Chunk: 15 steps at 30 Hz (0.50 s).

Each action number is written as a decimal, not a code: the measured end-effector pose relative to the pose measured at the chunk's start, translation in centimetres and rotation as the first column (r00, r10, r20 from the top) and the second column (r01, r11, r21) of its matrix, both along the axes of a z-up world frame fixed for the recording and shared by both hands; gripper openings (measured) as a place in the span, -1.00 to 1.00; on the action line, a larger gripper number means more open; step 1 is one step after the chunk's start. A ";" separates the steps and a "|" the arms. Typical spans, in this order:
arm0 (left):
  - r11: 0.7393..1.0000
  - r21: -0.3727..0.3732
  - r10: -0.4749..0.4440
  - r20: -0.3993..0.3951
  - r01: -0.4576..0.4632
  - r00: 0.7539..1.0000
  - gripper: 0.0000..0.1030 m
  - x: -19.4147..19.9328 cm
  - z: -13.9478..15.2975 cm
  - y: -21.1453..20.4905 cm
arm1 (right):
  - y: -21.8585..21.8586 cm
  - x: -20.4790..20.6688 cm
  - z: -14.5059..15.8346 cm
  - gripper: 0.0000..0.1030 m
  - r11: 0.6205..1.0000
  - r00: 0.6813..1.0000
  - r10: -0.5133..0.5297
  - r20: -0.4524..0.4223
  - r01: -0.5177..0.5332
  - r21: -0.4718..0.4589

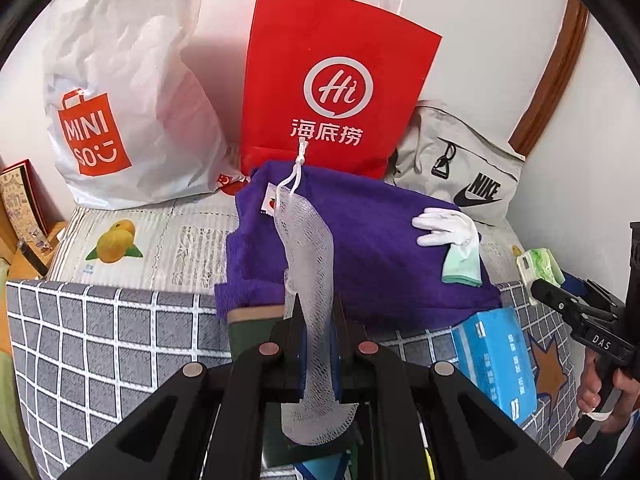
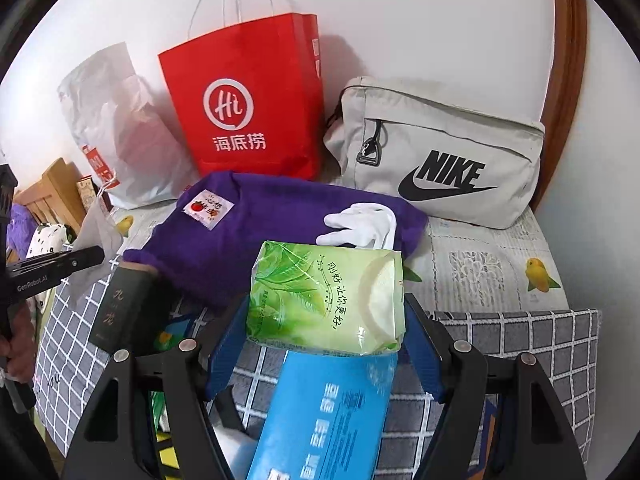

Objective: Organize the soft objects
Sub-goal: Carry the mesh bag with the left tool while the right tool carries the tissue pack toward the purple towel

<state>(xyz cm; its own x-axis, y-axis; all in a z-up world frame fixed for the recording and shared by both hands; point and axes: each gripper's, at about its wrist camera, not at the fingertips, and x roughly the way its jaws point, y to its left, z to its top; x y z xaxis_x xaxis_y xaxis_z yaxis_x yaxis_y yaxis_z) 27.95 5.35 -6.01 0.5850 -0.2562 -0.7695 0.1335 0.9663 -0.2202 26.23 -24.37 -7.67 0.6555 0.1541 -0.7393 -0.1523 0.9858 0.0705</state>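
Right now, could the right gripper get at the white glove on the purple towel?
Probably not yet. The right gripper is already clamped on the green tissue pack, which sits between it and the white glove. The glove itself lies uncovered on the purple towel.

- Plastic bag, paper bag, pouch: in a row against wall, L to R, at back of table.
- Towel: in front of paper bag, mid table.
- Glove: on towel, R part; small cloth just below it, touching.
- Box: at towel's front-L corner, partly under it.
- Tissue pack: front R of towel, on checked cloth.
- Mesh bag: betw. L gripper fingers, in front of towel.
- Wipes pack: betw. R gripper fingers, over tissue pack.
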 end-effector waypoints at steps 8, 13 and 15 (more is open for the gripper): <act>1.000 0.007 -0.008 -0.010 0.008 1.000 -0.83 2.6 -0.5 0.0 | 0.6 3.0 -1.6 0.41 1.000 0.999 0.003 -0.038 -0.003 -0.005; 1.000 0.009 -0.015 -0.014 0.015 1.000 -0.82 4.0 -0.8 -0.2 | 0.9 4.9 -2.7 0.41 1.000 0.998 0.006 -0.062 -0.006 0.003; 1.000 0.013 -0.017 -0.019 0.017 1.000 -0.82 4.5 -0.9 -0.4 | 1.1 5.6 -3.1 0.41 1.000 0.998 0.005 -0.069 -0.005 0.001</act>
